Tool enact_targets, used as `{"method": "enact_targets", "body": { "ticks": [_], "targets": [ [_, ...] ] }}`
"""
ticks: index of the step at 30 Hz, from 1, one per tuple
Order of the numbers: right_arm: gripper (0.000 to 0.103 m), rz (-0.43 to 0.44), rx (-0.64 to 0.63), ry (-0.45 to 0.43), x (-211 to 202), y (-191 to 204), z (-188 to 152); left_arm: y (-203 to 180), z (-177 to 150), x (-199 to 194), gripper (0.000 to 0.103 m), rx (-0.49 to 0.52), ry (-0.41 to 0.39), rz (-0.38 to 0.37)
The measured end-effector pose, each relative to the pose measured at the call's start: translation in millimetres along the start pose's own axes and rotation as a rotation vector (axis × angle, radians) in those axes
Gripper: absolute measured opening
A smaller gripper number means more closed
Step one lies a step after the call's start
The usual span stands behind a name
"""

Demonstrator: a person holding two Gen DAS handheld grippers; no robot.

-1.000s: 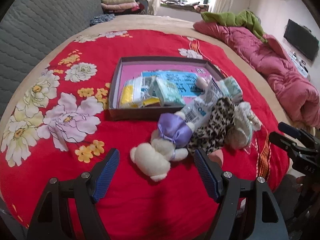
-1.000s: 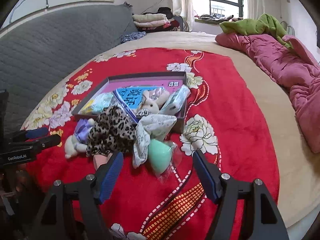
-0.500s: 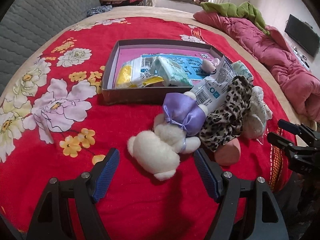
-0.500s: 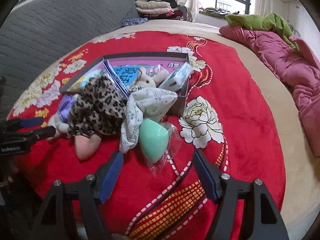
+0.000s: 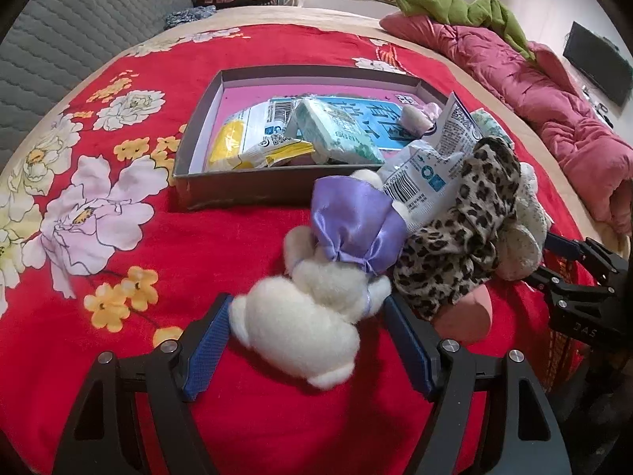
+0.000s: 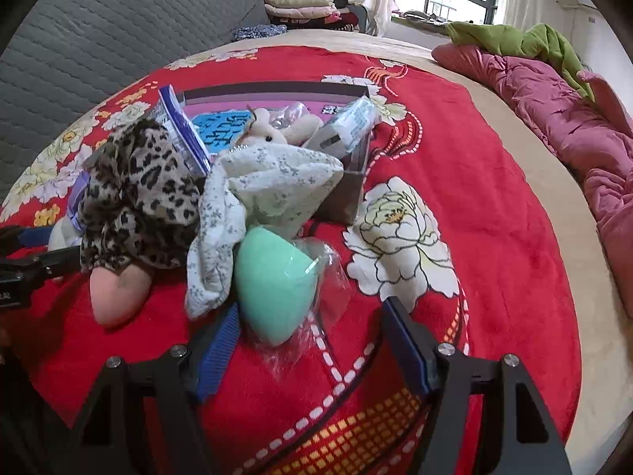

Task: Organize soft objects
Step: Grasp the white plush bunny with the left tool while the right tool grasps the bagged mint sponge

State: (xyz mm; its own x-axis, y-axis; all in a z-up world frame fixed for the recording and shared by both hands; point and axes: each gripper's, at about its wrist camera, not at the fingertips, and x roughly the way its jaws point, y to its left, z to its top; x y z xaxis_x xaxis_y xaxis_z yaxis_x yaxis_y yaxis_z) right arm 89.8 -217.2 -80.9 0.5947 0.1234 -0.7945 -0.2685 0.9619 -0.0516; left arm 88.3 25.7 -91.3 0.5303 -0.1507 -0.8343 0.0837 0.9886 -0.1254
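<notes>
Both tongs have dropped closer to the pile on my red blanket (image 5: 198, 261). Left gripper (image 5: 306, 340) gapes wide around the white plush toy (image 5: 304, 316), not pinching. Right gripper (image 6: 312, 346) gapes wide, straddling the bagged green sponge (image 6: 273, 277), nothing held.

The right tongs (image 6: 312, 350) stand wide apart around a mint sponge (image 6: 273, 281) in clear wrap on the red blanket (image 6: 494, 206). Behind it lie a speckled cloth (image 6: 273, 186), leopard fabric (image 6: 138, 194) and the box (image 6: 348, 194).
</notes>
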Motion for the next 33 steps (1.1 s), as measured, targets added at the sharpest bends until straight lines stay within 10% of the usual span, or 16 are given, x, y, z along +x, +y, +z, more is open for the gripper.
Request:
{"method": "enact_targets", "body": {
  "ticks": [8,15,33],
  "targets": [
    [0.066,0.021,0.007,-0.048,0,0,9,-1,3,11,0.078,-0.003,-0.020,-0.002],
    [0.044,0.057,-0.032,-0.068,-3,7,9,1,3,8,0.042,-0.012,-0.031,-0.034],
    [0.043,0.127,0.050,-0.078,-42,-4,0,6,1,-43,0.038,-0.047,-0.116,-0.074]
  ]
}}
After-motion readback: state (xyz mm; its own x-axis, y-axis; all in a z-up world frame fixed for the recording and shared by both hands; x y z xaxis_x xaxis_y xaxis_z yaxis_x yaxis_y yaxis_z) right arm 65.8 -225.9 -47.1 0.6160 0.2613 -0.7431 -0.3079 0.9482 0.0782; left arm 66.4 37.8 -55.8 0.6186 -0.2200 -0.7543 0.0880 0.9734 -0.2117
